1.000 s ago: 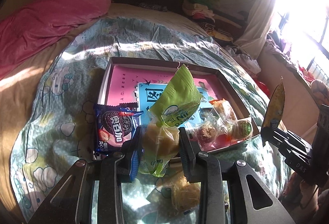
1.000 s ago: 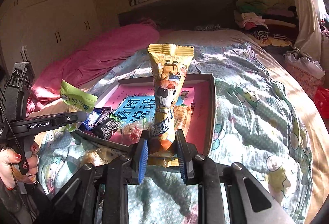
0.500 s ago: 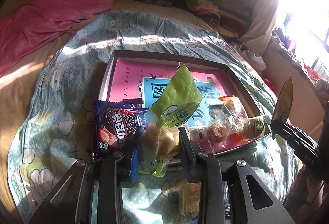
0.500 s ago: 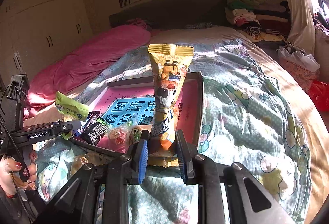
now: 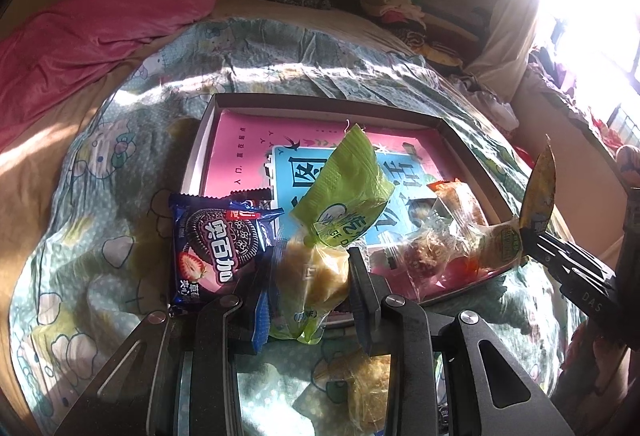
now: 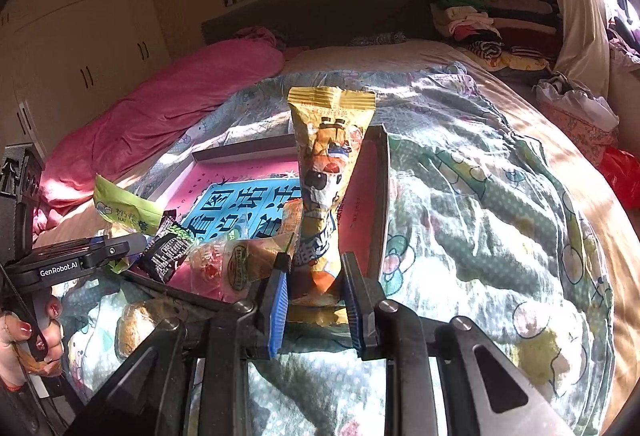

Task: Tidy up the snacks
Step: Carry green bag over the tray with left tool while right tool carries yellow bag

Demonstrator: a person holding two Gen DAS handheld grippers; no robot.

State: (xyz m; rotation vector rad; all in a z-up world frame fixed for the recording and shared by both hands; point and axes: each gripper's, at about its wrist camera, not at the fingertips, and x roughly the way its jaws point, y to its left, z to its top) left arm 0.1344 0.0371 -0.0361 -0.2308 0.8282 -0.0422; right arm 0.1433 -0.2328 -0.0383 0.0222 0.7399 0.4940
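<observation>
My left gripper is shut on a clear packet with a green top and a pale pastry inside. It holds the packet upright over the near edge of the shallow box tray. My right gripper is shut on the lower end of a tall yellow snack packet, upright by the tray's near right corner. A dark blue cookie packet leans at the tray's near left corner. Several clear-wrapped snacks lie along the near side inside the tray.
The tray lies on a patterned quilt on a bed, with a pink blanket at the back left. A bread packet lies on the quilt below my left gripper. A hand holds the left gripper's handle. Clothes are piled by the headboard.
The right gripper with the yellow packet has shifted slightly lower by the tray's corner. The left gripper and its green-topped packet have barely moved. Both grips are unchanged.
</observation>
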